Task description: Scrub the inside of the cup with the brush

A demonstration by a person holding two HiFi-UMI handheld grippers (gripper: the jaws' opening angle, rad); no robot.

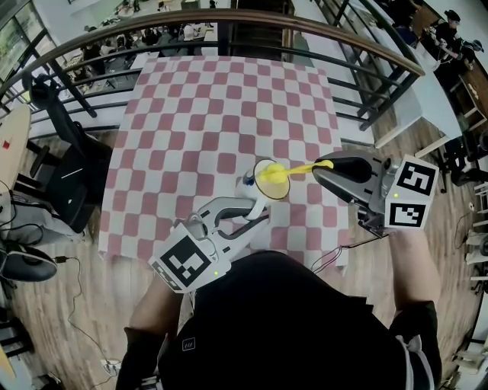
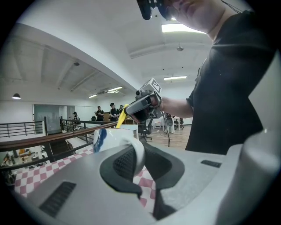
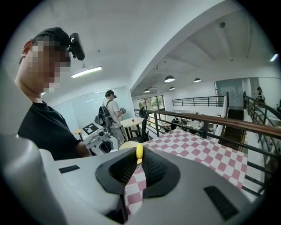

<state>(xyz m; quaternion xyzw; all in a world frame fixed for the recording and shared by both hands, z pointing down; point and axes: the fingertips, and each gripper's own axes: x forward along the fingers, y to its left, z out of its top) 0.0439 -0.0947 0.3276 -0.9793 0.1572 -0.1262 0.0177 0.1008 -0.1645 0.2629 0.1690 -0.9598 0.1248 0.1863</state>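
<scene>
A white cup (image 1: 268, 181) with a blue print stands near the front edge of the checkered table (image 1: 221, 114). My left gripper (image 1: 255, 209) is shut on the cup's handle, which shows white between the pads in the left gripper view (image 2: 138, 159). A yellow brush (image 1: 293, 171) reaches from the right into the cup's mouth, its head filling the opening. My right gripper (image 1: 325, 169) is shut on the brush's handle, whose yellow end (image 3: 139, 151) sits between its pads (image 3: 151, 165). The cup's rim (image 3: 126, 145) shows just beyond. The cup's inside is hidden.
The red-and-white cloth covers the table, whose far side is bare. A curved metal railing (image 1: 229, 19) runs behind the table. A dark chair (image 1: 76, 179) stands at the left on the wooden floor. A person (image 3: 112, 112) stands by another table in the background.
</scene>
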